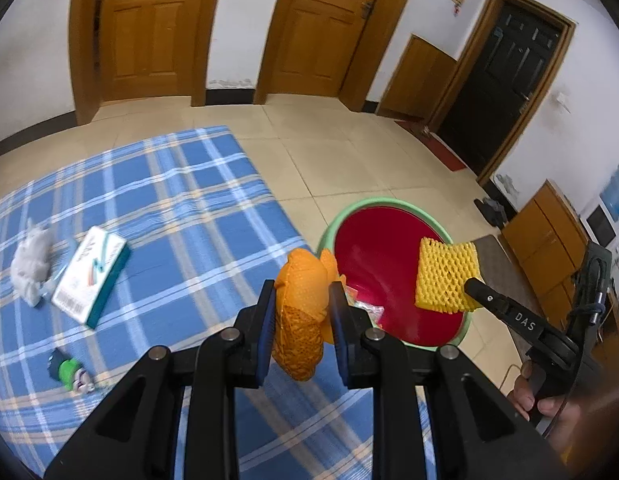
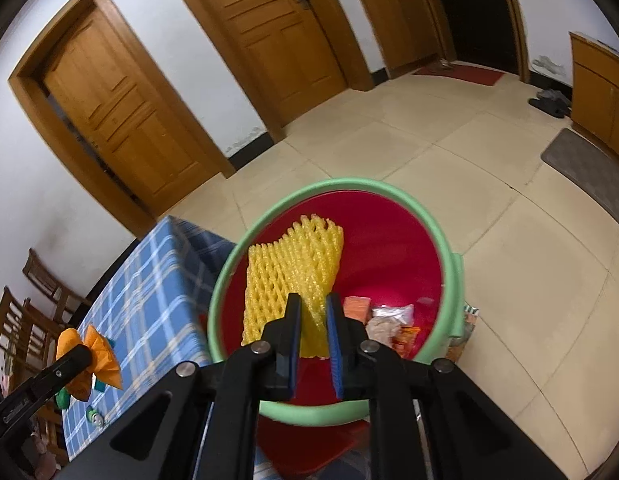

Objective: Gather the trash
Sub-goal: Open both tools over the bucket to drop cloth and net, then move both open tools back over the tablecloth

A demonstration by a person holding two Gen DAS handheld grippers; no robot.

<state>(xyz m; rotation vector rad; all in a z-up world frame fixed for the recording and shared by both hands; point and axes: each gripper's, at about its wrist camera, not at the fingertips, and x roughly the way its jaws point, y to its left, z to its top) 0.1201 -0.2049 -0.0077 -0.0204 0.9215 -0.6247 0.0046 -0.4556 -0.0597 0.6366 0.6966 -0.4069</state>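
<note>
My left gripper (image 1: 302,292) is shut on an orange crumpled wrapper (image 1: 303,280), held above the table edge beside the bin; it also shows in the right wrist view (image 2: 89,354). My right gripper (image 2: 312,305) is shut on a yellow foam net (image 2: 293,276) and holds it over the open bin. The net also shows in the left wrist view (image 1: 445,274). The bin (image 2: 229,264) has a green rim and red liner and stands on the floor by the table. Several wrappers (image 2: 389,320) lie in its bottom.
On the blue plaid tablecloth (image 1: 169,208) lie a white-and-teal box (image 1: 91,276), a crumpled white tissue (image 1: 29,260) and a small green cap piece (image 1: 67,372). Wooden chairs (image 2: 25,320) stand behind the table. A grey mat (image 2: 589,172) and cabinets are to the right.
</note>
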